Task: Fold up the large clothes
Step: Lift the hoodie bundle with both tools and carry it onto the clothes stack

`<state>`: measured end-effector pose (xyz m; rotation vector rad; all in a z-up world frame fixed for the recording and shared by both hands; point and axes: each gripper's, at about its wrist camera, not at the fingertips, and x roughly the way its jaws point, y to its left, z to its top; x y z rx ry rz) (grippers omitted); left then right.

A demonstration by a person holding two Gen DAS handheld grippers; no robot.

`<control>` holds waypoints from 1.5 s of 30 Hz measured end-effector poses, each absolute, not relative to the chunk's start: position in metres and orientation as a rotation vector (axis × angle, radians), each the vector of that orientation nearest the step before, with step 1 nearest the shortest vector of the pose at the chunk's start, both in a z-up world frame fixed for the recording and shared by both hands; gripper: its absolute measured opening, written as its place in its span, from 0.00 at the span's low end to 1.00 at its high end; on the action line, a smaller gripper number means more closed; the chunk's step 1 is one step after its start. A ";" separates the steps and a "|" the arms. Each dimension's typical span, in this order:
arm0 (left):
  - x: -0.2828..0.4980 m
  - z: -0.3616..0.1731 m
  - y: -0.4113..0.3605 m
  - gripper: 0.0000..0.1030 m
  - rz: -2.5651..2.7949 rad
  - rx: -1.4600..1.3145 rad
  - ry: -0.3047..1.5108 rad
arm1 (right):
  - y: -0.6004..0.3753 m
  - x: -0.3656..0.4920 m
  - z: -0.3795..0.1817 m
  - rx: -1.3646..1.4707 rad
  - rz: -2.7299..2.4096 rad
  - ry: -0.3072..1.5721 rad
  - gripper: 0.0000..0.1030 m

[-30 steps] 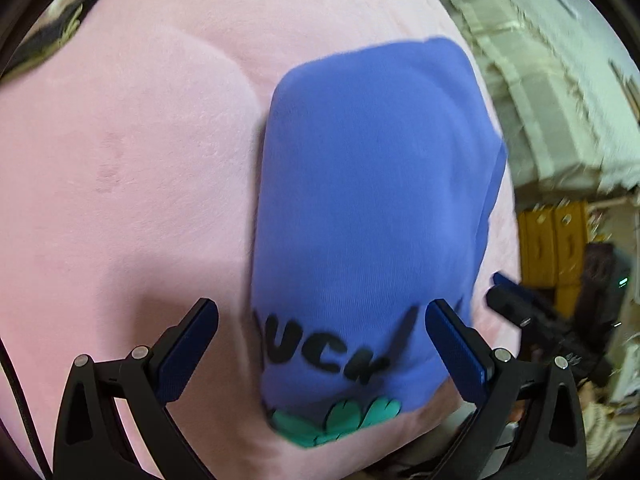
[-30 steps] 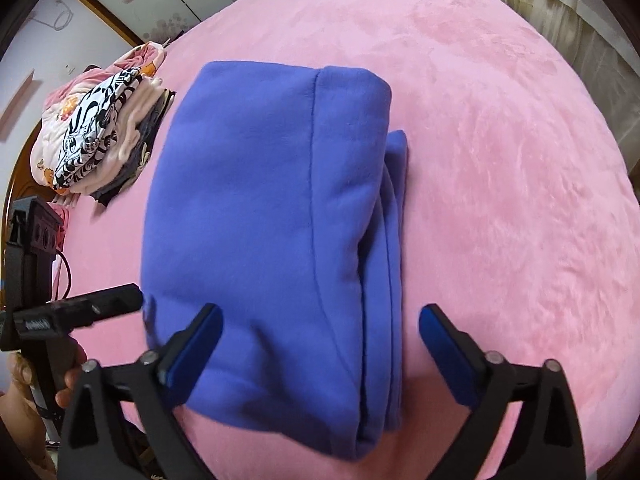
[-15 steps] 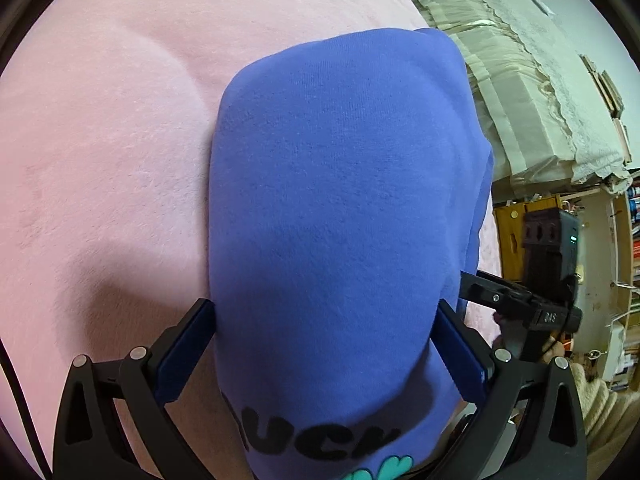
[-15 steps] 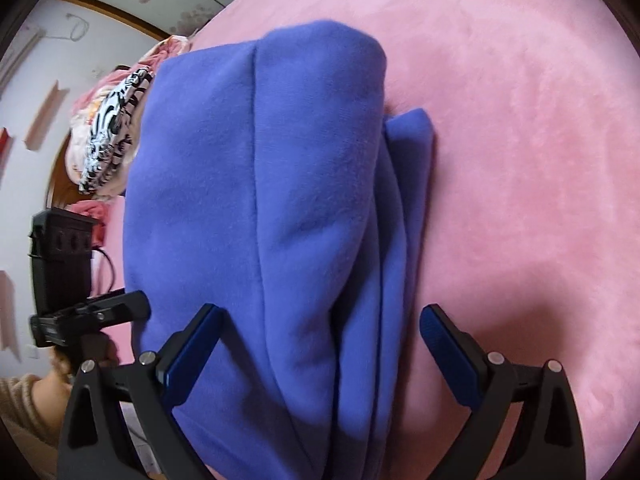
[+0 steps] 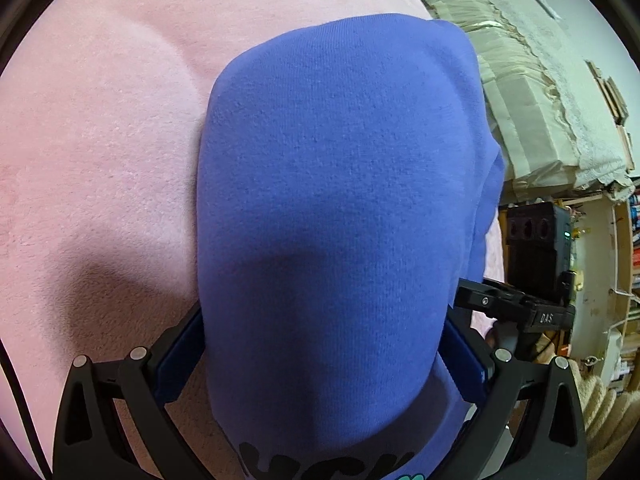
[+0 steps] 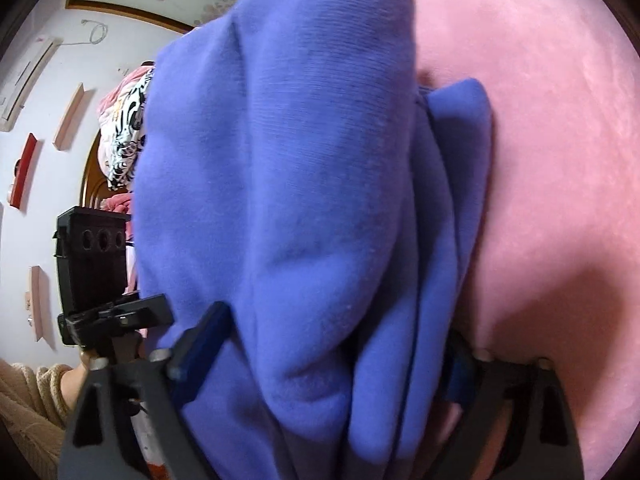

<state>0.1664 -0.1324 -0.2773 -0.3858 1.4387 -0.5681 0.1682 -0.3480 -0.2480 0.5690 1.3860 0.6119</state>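
A folded blue sweatshirt [image 5: 332, 208] with black lettering at its near edge lies on the pink bedspread [image 5: 100, 140]. My left gripper [image 5: 324, 344] straddles one end of it, jaws wide, with the fabric filling the gap and brushing both pads [image 5: 180, 348]. From the opposite end my right gripper [image 6: 328, 348] straddles the layered folds of the sweatshirt [image 6: 304, 184]. Its jaws are closing with the cloth bunched between them, and the right pad is mostly hidden by fabric. Each view shows the other gripper's black body beside the garment.
A pile of folded patterned clothes [image 6: 124, 132] sits at the bed's far corner by a wooden headboard [image 6: 90, 184]. Beige lace curtains [image 5: 532, 100] and crowded shelves [image 5: 628, 280] stand past the bed's edge. A person's beige knit sleeve [image 6: 28, 404] shows low in the right wrist view.
Both grippers sank and pushed forward until the sweatshirt's ends sit between their fingers. The garment now fills both views. The right jaws have narrowed a little.
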 end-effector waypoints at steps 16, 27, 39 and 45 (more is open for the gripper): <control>0.162 -0.179 -0.144 0.93 -0.475 -0.298 1.380 | -0.341 0.146 -0.174 0.629 0.578 1.343 0.46; 0.144 -0.049 -0.085 0.93 -0.395 -0.263 1.256 | -0.282 0.138 -0.065 0.611 0.715 1.212 0.46; 0.156 -0.003 0.080 0.93 -0.360 -0.332 1.159 | -0.146 0.173 -0.009 0.552 0.800 1.166 0.46; 0.217 0.002 0.174 0.93 -0.355 -0.347 1.139 | -0.064 0.214 -0.001 0.552 0.801 1.144 0.47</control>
